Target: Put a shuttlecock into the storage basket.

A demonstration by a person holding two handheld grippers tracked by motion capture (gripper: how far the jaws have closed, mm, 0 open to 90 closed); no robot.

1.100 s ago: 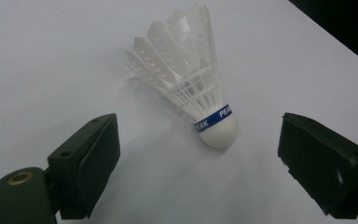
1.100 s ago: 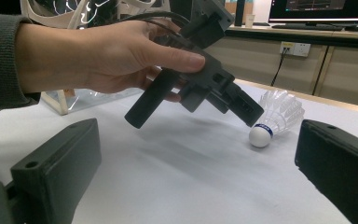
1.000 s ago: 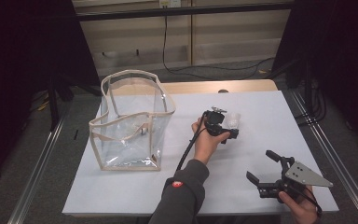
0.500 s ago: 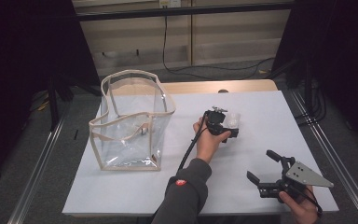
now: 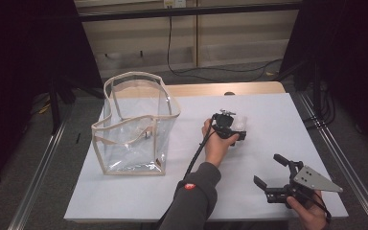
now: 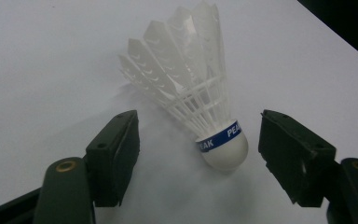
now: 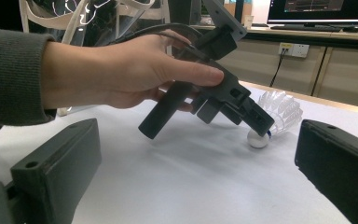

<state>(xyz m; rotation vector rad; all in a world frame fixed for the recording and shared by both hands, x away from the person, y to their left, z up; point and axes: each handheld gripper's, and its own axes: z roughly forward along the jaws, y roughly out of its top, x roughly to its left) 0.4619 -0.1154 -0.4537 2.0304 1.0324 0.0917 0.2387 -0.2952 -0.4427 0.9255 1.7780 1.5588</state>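
The left hand-held gripper (image 6: 196, 154) has just been closing, its jaws not yet touching the shuttlecock (image 6: 200, 107) lying between them on the white table (image 5: 139, 196). The right hand-held gripper (image 5: 274, 171) rests released.

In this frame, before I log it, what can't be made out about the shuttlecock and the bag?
- Shuttlecock, high view: mostly hidden behind the left hand-held gripper; small and washed out.
- Blue band lettering, left gripper view: wraps around the cork, partly out of sight.
- Clear bag, high view: small item inside too small to identify.
- Bag in the right gripper view: cut off by the top edge.
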